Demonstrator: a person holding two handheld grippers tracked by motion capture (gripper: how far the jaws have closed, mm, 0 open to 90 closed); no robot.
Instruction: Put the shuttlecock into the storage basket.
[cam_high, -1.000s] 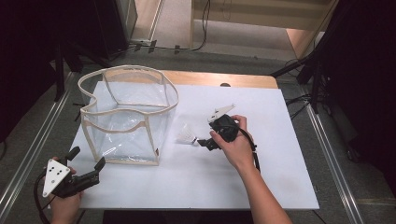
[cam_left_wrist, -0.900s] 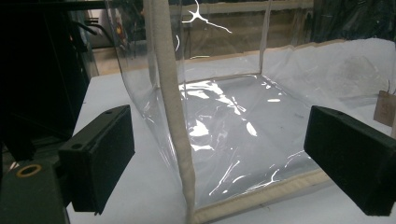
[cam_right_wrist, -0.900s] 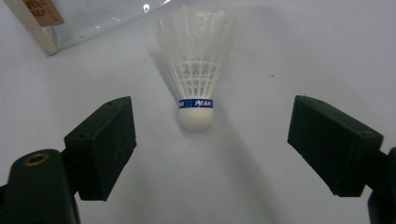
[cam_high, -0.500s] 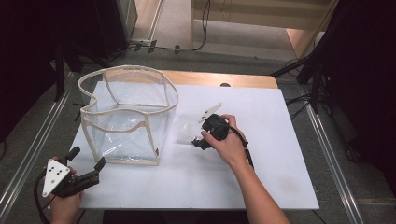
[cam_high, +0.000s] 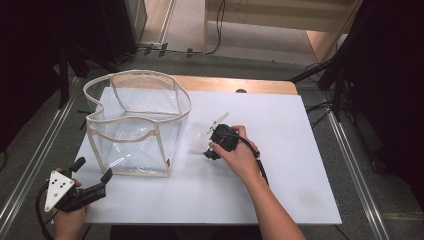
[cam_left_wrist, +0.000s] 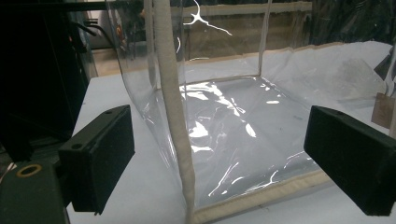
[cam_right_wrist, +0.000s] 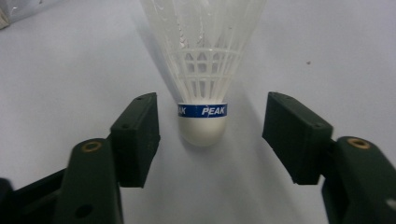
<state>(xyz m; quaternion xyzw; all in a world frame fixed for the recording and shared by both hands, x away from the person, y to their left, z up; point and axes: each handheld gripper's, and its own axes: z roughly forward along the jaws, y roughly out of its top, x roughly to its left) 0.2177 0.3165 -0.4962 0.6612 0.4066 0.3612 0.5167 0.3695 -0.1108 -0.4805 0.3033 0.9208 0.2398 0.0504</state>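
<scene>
A white shuttlecock (cam_right_wrist: 203, 79) with a blue band reading PEAK lies on the white table, its round cork end between my right gripper's (cam_right_wrist: 210, 135) two black jaws. The jaws have just been closing; a gap remains on each side of the cork, so the pads do not touch it. In the high view the shuttlecock (cam_high: 196, 142) lies just right of a clear plastic bag (cam_high: 135, 125) with cream trim, and my right gripper (cam_high: 209, 152) points at it from the right. My left gripper (cam_high: 92, 170) rests open at the table's front left corner, facing the clear bag (cam_left_wrist: 224, 121).
The white table (cam_high: 280, 165) has free room at the right and front of the right hand. A wooden board edge (cam_high: 240, 85) runs along the back. Dark stands and cables surround the table on the floor.
My right gripper has moved left and down toward the shuttlecock, and its jaws have narrowed around the cork. The left gripper has stayed in place.
</scene>
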